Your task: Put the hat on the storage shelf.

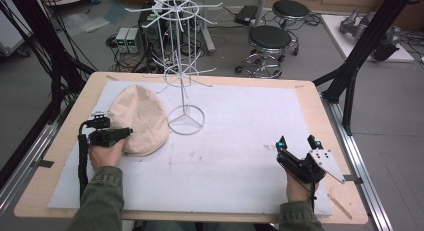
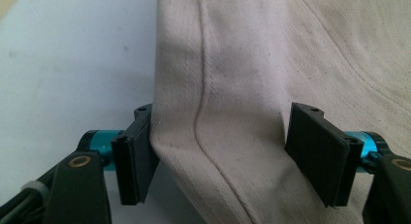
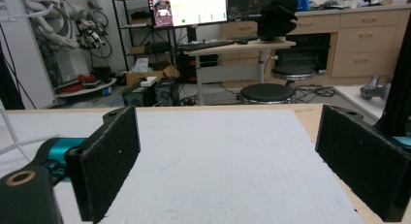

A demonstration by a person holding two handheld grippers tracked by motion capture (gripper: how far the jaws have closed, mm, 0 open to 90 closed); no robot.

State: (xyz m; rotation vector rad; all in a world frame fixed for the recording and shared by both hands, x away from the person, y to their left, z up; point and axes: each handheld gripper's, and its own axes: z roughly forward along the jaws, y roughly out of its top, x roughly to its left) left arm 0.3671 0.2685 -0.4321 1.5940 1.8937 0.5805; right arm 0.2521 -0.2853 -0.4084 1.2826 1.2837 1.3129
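A cream cloth cap [image 1: 142,116] lies on the white mat [image 1: 230,156] at the left, beside the round base of a white wire rack [image 1: 186,120]. My left gripper [image 1: 128,132] is at the cap's near left edge. In the left gripper view a raised fold of the cap [image 2: 228,78] sits between the jaws of the left gripper [image 2: 220,136]. The left pad [image 2: 138,156] touches the cloth. A thin gap shows at the right pad [image 2: 315,151]. My right gripper [image 1: 297,141] rests at the mat's right, open, with nothing between the jaws of the right gripper [image 3: 228,151].
The tall wire rack [image 1: 177,46] with several thin arms stands at the back of the mat, just right of the cap. The wooden table edge [image 1: 310,86] frames the mat. Two black stools [image 1: 270,41] and black frame posts [image 1: 360,51] stand beyond the table.
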